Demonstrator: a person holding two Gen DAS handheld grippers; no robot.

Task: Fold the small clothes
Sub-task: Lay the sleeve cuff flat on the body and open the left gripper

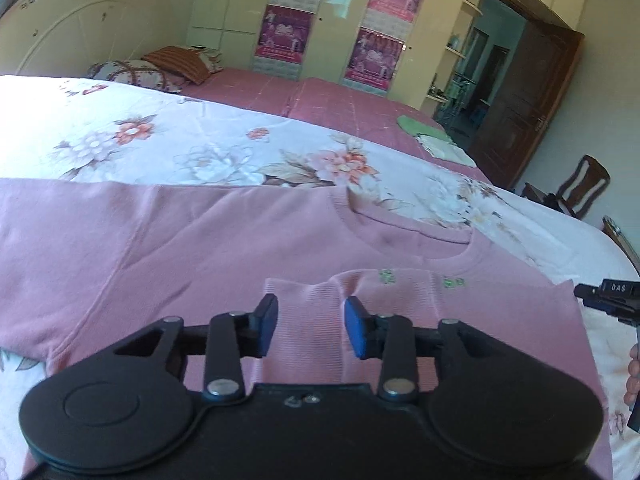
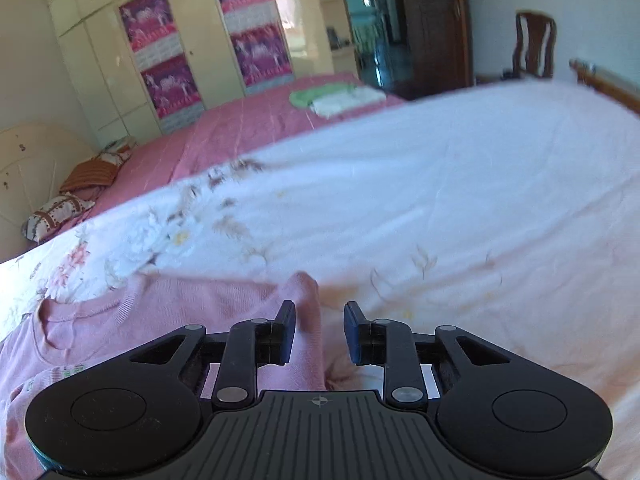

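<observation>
A pink knit sweater point(image 1: 240, 240) lies flat on the floral bedsheet point(image 1: 200, 152) of the bed, neckline toward the right centre of the left wrist view, and its ribbed hem point(image 1: 312, 320) already sits folded up over the chest, just below the collar. So the fold looks to be at an early middle stage: the bottom has been brought up, and the sleeves and sides are not yet turned in. The left hand-held gripper point(image 1: 311, 326), at lower centre of its frame, is spread wide with its 2 blue pads either side of the ribbed band; whether the pads touch the cloth I cannot tell, but nothing is pinched between them. The right hand-held gripper point(image 2: 320, 330), lower centre of its own frame, is likewise spread, with a raised pink edge of the sweater point(image 2: 308, 320), probably a shoulder or sleeve end, standing between the fingers close to the left-hand pad, not clamped. The next move probably calls for the right side to close on that raised edge and carry it across toward the middle, while the left holds the folded hem down so it does not slide. In the upper middle of both frames, a few folded garments point(image 2: 336, 98) rest on the pink bedspread point(image 2: 240, 128) well apart from the work.
</observation>
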